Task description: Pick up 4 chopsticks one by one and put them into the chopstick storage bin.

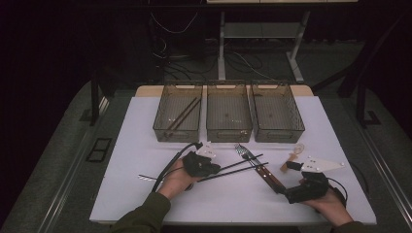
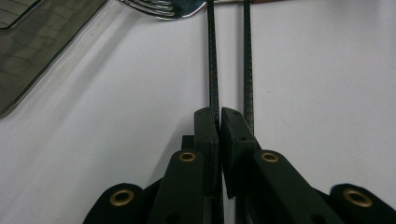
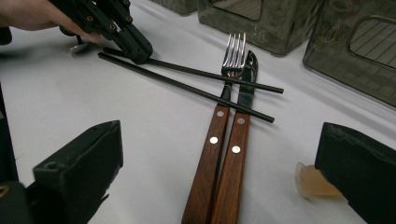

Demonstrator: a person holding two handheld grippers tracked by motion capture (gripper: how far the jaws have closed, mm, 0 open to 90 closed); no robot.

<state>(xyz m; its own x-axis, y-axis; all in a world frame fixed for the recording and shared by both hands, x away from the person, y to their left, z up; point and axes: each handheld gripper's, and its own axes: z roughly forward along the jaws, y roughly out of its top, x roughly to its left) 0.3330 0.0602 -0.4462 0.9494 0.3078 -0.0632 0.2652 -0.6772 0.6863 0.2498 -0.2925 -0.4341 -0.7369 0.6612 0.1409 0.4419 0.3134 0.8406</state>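
Left gripper view, item one: left claw, jaws clenched on one black chopstick near its end. A second chopstick runs just beside the first, outside the jaws, flat on the white table. In the high view the same claw sits left of centre, both sticks fanning away toward the cutlery.

Item two: fork and knife, wooden handles side by side and touching; both chopsticks lie across them, one over the fork's tines, one lower near the handles.

Item three: right claw, jaws wide apart and released, handles lying between them but untouched. A small pale piece sits by one jaw; what it is cannot be told.

Item four: three clear bins along the far edge. The left bin holds a pair of dark sticks; middle bin and right bin look bare.

Handling note, as a judgement: the chopstick is light, stiff, thin and likely slippery. An end grip leaves a long lever, so the tip may swing or rotate. A hold nearer the middle would be steadier. Lifting may drag across the fork.
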